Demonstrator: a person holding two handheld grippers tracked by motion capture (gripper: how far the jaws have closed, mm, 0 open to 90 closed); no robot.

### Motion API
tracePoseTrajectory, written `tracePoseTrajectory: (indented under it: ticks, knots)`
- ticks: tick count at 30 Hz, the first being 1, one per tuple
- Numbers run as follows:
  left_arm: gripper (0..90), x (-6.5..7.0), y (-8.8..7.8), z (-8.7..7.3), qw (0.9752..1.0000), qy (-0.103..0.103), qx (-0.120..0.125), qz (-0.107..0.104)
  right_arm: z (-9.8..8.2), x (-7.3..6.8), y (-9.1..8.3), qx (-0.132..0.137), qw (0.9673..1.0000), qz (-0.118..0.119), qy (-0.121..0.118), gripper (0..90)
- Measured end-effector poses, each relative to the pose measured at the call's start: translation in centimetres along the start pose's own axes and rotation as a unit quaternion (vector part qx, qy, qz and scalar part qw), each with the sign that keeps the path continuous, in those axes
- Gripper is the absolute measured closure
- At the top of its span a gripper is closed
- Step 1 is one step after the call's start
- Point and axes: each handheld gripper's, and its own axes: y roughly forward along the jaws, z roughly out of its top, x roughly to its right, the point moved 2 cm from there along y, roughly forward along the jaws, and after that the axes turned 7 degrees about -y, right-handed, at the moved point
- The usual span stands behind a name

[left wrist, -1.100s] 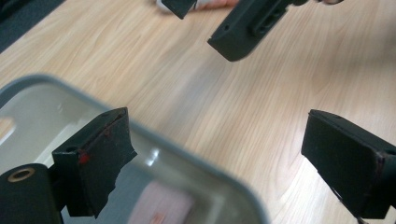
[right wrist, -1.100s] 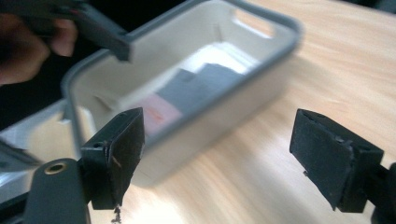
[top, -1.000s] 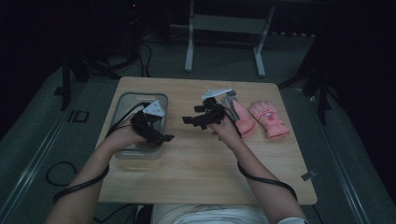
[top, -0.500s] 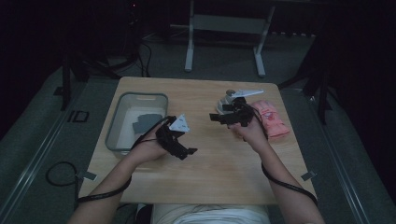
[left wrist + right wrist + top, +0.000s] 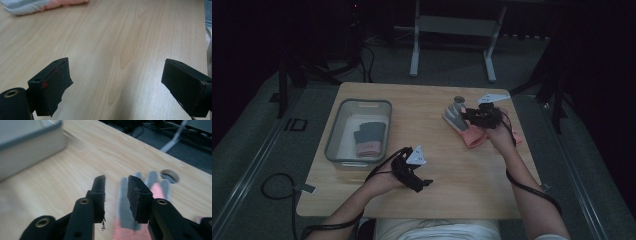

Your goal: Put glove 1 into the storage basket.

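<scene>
The right gripper (image 5: pixel 468 116) was seen above the far right part of the wooden table (image 5: pixel 427 107), directly over a grey-and-pink glove (image 5: pixel 457 120) that lay flat on the wood beside the round cable hole (image 5: pixel 458 99). In the right gripper view the glove (image 5: pixel 125 205) was found beneath and just beyond the black jaws, its grey fingers pointing towards the hole (image 5: pixel 169 175). The jaws had just been closing and stood with a narrow gap left between them; whether any cloth had been caught between the pads could not be told from the blurred picture. A second, pink glove (image 5: pixel 475 137) was seen just on the near side of the grey-and-pink one, partly under the right hand (image 5: pixel 499 134).

The left gripper (image 5: pixel 421 184) was held low over the near middle of the table, well apart from both gloves. In the left gripper view its jaws were spread wide over bare wood, with nothing between them, and the edge of a glove (image 5: pixel 37 6) was visible far beyond them.

A clear plastic bin (image 5: pixel 337 131) stood on the left part of the table, and a folded grey-and-pink glove (image 5: pixel 369 139) lay inside it.
</scene>
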Motion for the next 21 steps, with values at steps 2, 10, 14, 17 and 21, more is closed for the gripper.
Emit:
tracePoseTrajectory:
  ticks: [2, 10, 14, 17, 21]
  knots:
    - [8.2, 0.2, 0.1, -0.2, 1.0000, -0.002, 0.006, 0.001, -0.1, 0.7, 0.6, -0.007, 1.0000, -0.002, 0.004, 69.6]
    - [8.1, 1.4, 0.5, -2.2, 0.9991, -0.017, 0.036, 0.013, -1.2, 2.4, 5.1, -0.062, 0.9979, 0.017, -0.001, 68.3]
    - [8.1, 1.7, 0.5, -2.8, 0.9985, -0.023, 0.048, 0.014, -2.5, 3.1, 7.2, -0.100, 0.9946, 0.011, -0.024, 64.8]
    - [8.2, 1.7, 0.5, -3.1, 0.9982, -0.027, 0.052, 0.016, -3.3, 3.4, 8.0, -0.114, 0.9928, 0.012, -0.036, 63.7]
    - [8.1, 1.6, 0.6, -3.5, 0.9981, -0.032, 0.049, 0.015, -4.9, 3.7, 8.9, -0.119, 0.9914, 0.030, -0.043, 62.5]
